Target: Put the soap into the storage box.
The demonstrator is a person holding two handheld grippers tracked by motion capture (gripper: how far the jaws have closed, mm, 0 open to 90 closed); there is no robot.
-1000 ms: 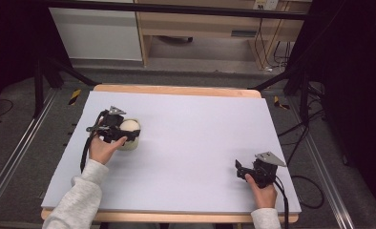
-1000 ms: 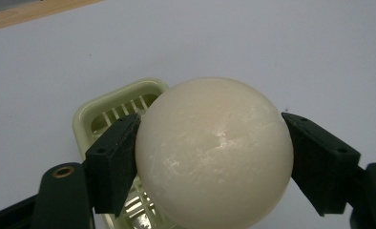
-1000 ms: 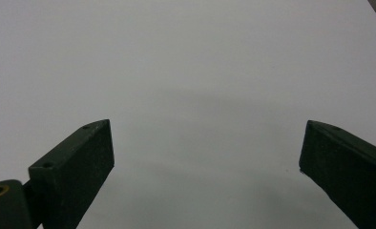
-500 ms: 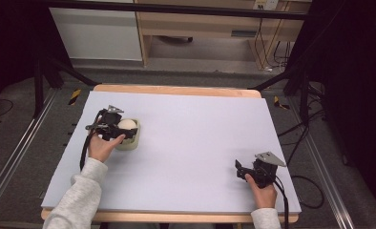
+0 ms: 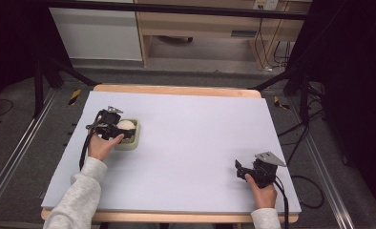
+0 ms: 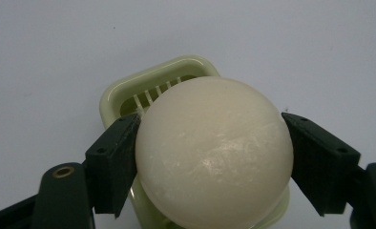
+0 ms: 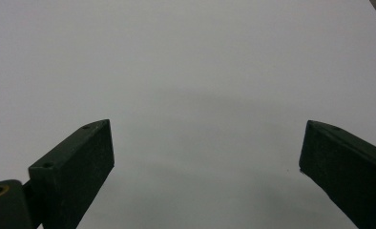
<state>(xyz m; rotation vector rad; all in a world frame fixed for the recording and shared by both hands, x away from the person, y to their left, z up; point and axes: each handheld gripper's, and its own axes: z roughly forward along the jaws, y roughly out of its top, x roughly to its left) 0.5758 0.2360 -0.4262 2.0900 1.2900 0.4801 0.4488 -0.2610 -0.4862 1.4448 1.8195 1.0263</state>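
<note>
We've got the white ball point(image 6: 214, 151) right between our left gripper's point(image 6: 210, 157) jaws, one black jaw pressed against each side of it, so the grip is on and the ball is carried. Directly under and just beyond the ball sits the pale green dish point(image 6: 129, 93), its ribbed floor peeking out past the ball's far edge. From above, the ball point(image 5: 125, 126) sits within the rim of the dish point(image 5: 133, 142), right at the front of the left gripper point(image 5: 113, 130). We can't tell whether the ball is resting on those ribs or hanging a touch above them.

So here's how we judge it: the grasp is done and the ball is lined up over the dish; what's left is either settling it down and letting go, or lifting it clear.

Well apart from all this, our right gripper point(image 5: 245, 171) waits near the table's near right corner, jaws spread wide with nothing between them, just bare white table point(image 7: 191, 67) ahead of it. No job for that one yet.
</note>
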